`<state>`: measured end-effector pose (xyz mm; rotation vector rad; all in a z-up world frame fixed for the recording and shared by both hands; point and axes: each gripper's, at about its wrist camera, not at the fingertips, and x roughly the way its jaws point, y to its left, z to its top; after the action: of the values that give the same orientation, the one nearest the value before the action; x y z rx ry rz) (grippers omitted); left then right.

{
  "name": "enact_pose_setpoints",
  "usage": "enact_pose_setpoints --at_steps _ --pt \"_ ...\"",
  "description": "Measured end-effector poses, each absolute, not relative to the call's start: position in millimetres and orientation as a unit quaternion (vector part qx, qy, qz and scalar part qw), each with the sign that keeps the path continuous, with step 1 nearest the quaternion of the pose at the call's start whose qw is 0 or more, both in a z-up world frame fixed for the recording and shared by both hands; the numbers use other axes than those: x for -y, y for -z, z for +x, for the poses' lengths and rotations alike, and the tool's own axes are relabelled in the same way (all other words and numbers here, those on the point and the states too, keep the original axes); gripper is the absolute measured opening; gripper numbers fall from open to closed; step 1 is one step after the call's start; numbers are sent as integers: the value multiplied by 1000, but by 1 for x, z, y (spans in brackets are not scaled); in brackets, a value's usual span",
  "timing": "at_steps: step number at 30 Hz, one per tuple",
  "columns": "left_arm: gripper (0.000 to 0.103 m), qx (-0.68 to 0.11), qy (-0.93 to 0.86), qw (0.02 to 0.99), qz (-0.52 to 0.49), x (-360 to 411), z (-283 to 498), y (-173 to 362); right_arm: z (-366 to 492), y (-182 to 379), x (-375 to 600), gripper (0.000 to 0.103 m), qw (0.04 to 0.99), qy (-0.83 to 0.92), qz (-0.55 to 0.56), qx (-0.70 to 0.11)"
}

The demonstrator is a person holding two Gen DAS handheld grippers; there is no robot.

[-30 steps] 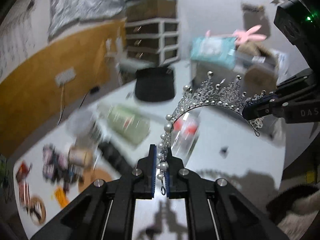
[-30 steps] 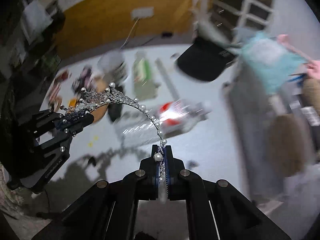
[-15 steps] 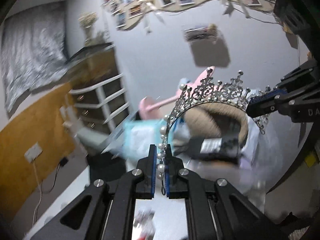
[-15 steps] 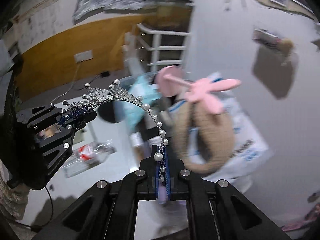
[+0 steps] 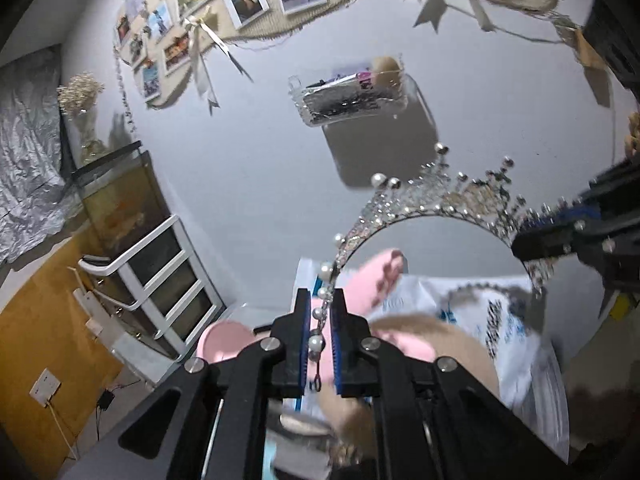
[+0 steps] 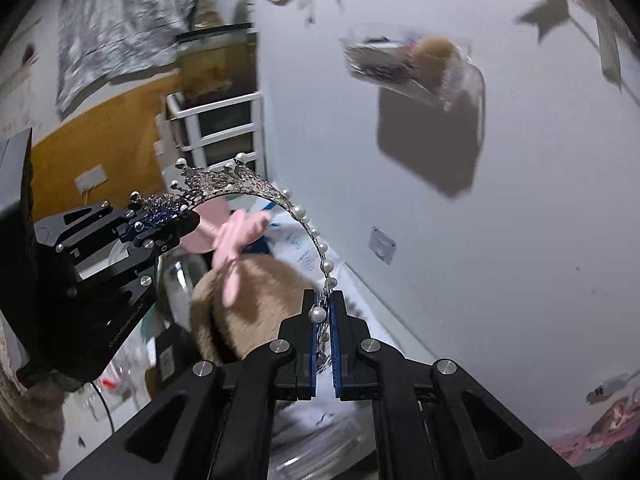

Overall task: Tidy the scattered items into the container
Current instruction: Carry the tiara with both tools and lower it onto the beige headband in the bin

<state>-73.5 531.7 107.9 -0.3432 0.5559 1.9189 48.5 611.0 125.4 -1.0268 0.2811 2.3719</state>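
A silver tiara with pearls point(image 5: 436, 204) point(image 6: 240, 184) is held in the air by both grippers, one at each end. My left gripper point(image 5: 320, 304) is shut on one pearl-strung end. My right gripper point(image 6: 325, 304) is shut on the other end. Each gripper shows in the other's view: the right gripper point(image 5: 560, 236) at the right edge, the left gripper point(image 6: 164, 226) at the left. Below the tiara lie a tan plush headband point(image 6: 248, 304) point(image 5: 448, 340) with a pink bow point(image 6: 236, 236) and a white printed bag point(image 5: 512, 320). The container itself is blurred under them.
A clear wall-mounted holder point(image 5: 352, 92) point(image 6: 416, 64) with small items hangs on the grey wall ahead. A white drawer unit point(image 5: 152, 280) point(image 6: 220, 124) with a glass tank on top stands at the left. Photos point(image 5: 240, 0) hang high on the wall.
Both grippers have carried the tiara up from the cluttered table and toward the wall, over the plush headband and bag. The grip on both ends has held.
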Motion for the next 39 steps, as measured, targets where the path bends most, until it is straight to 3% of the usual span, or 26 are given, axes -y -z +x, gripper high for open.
enact_pose_setpoints --at_steps 5,16,33,35,37,39 --pt "13 -263 -796 521 -162 -560 -90 -100 36 -105 -639 6 255 -863 -399 -175" --pt "14 -307 -771 513 -221 -571 -104 -65 23 -57 -637 7 211 -839 -463 -193" --pt "14 -297 -772 512 -233 -578 -113 -53 15 -34 -654 7 197 -840 -455 -220" --pt "17 -294 -777 506 -232 -577 -113 -54 16 -35 -652 19 193 -848 -445 -214" --pt "27 -291 -784 497 -232 -576 -113 -54 16 -37 -649 40 196 -851 -442 -205" --pt "39 -283 -790 489 -238 -574 -117 -56 15 -37 -646 41 204 -852 -443 -193"
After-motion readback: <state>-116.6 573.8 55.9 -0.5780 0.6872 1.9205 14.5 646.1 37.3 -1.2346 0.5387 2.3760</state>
